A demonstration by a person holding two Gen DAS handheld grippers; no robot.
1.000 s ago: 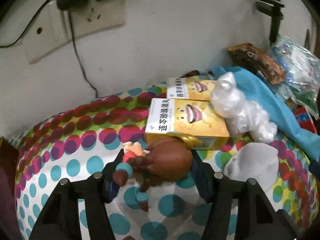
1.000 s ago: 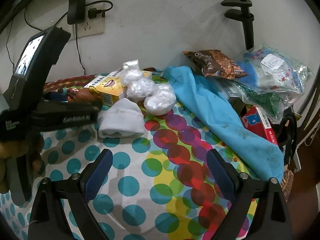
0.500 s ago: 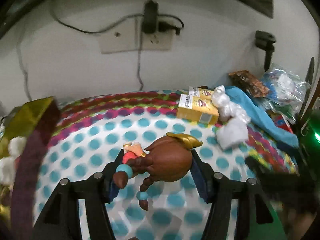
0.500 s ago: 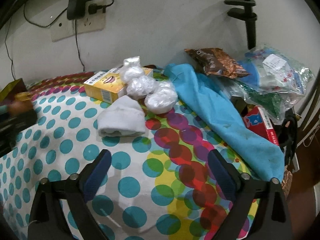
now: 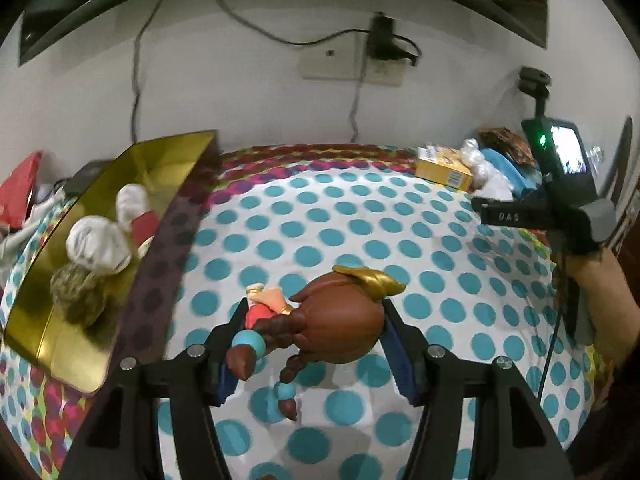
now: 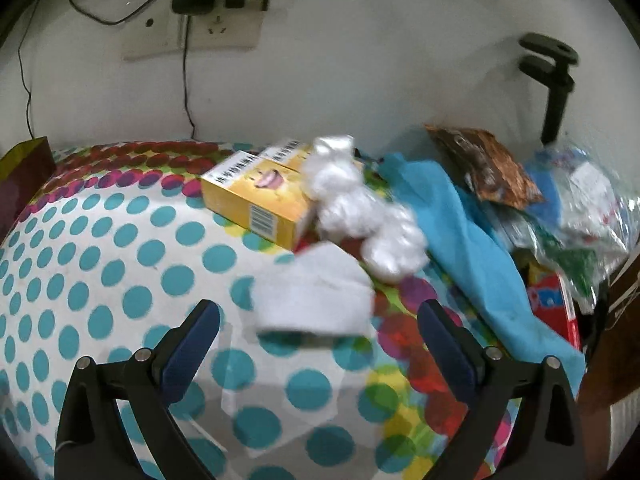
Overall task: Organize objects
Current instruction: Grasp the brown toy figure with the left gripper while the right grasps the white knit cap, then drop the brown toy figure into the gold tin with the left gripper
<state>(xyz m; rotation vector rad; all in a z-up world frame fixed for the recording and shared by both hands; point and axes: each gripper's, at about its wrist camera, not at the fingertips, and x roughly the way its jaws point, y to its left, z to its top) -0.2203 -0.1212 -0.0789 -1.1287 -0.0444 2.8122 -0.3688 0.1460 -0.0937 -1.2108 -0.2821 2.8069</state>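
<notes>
My left gripper (image 5: pixel 310 320) is shut on a brown-haired doll figure (image 5: pixel 336 324) with a gold headpiece and blue hair ties, held above the polka-dot tablecloth (image 5: pixel 360 236). A gold tin box (image 5: pixel 120 200) lies to the left, holding white rolled socks (image 5: pixel 100 244) and a fuzzy olive item (image 5: pixel 78 296). My right gripper (image 6: pixel 318 332) is open and empty, just in front of a folded white cloth (image 6: pixel 312 300). Behind the cloth are yellow boxes (image 6: pixel 256 196) and white plastic bundles (image 6: pixel 360 208). The right gripper also shows in the left wrist view (image 5: pixel 552 208).
A blue cloth (image 6: pixel 472 248), a brown snack bag (image 6: pixel 484 168), clear plastic bags (image 6: pixel 580 208) and a red box (image 6: pixel 552 304) crowd the right side. A wall socket with cables (image 6: pixel 208 20) and a black clamp (image 6: pixel 552 76) are at the back wall.
My left gripper has swung left and back with the doll, away from the yellow boxes, and the gold box has come into view. My right gripper has moved closer to the white cloth.
</notes>
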